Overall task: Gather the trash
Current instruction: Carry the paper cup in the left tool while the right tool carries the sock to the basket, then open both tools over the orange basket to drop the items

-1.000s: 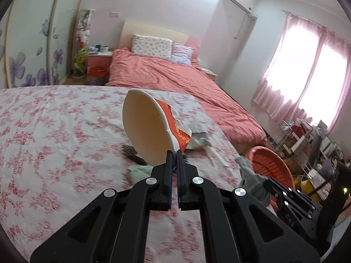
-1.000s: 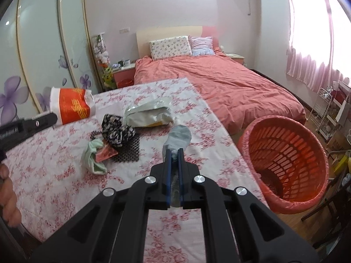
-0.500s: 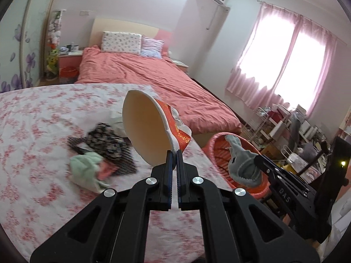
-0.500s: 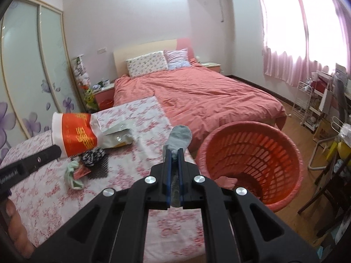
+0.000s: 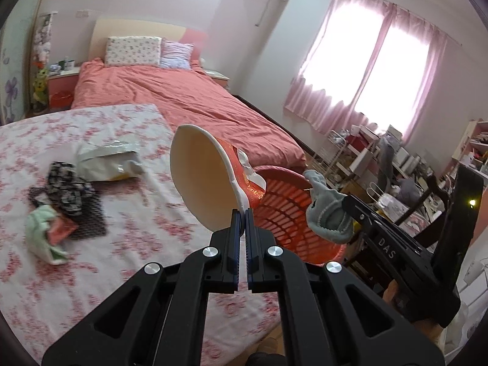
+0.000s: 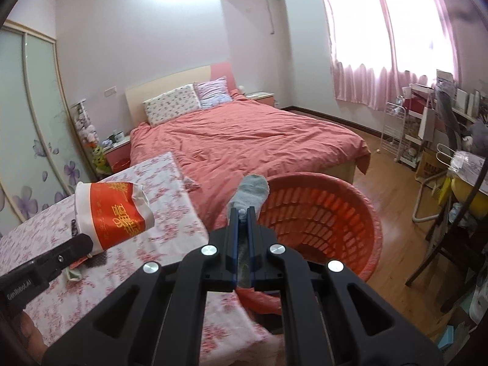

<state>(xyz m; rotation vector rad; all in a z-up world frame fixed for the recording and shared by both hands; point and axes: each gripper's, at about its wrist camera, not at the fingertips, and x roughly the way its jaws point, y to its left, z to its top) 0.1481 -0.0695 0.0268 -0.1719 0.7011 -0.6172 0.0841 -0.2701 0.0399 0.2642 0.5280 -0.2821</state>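
The left gripper is pinched tight on the thin rim of a paper cup, which is red and white and empty. The cup is up in the air, tipped on its side, between the flowered table and the orange basket. It looks very light, and its wall is soft and a bit crushed at one end, so the rim is a good place to hold it; a hard squeeze on the side would likely dent it more. The right gripper is squeezed shut on a grey sock, which is soft and floppy and sticks out past the tips, just by the basket's near rim. A sock will not break and can be held anywhere. A crumpled bag, a dark patterned cloth and a green rag lie on the table, all soft and light by the look of them.
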